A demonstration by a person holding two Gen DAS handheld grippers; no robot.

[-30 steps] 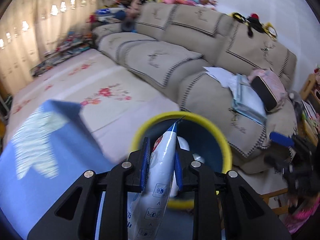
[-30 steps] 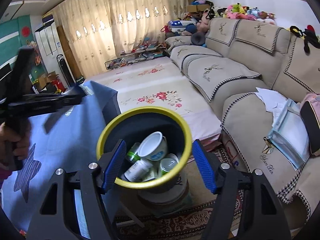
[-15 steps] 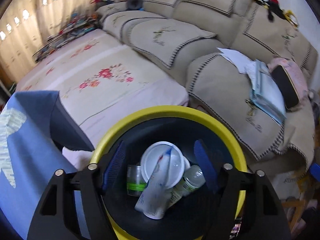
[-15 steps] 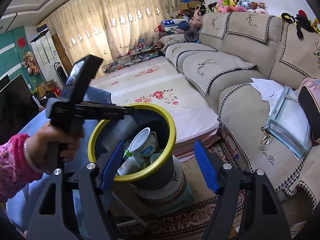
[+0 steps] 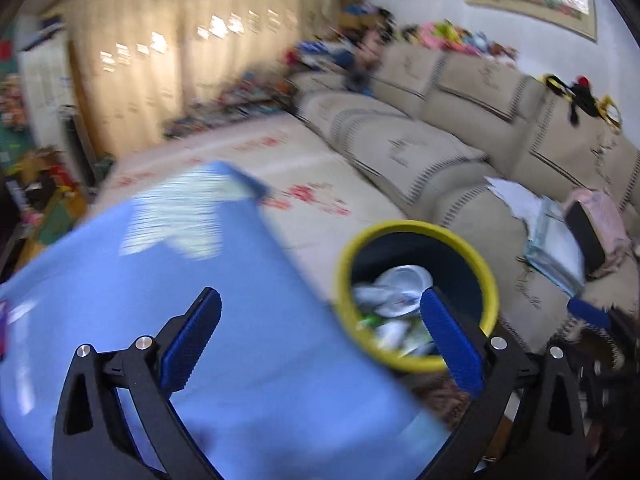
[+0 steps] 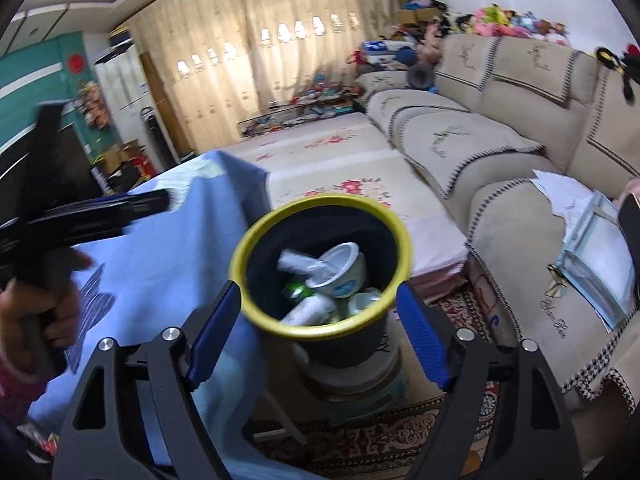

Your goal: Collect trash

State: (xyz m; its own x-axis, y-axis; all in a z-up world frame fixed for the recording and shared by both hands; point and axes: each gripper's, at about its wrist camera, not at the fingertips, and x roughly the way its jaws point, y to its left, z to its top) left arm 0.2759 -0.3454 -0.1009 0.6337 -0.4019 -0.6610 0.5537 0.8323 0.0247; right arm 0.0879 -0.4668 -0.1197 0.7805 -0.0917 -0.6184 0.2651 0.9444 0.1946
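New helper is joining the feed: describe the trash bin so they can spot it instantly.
Find the long beige sofa; in front of its near end, beside the blue-clothed table, stands the trash bin. It is a dark round bucket with a bright yellow rim, holding white cups and bottles, unlike anything around it.

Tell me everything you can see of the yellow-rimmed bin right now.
The round dark bin with a yellow rim stands upright and open, raised on a pale round base over the patterned rug, beside the blue-cloth table and in front of the beige sofa. Inside lie a white bowl, white bottles and a green-labelled container. Neither gripper touches it.
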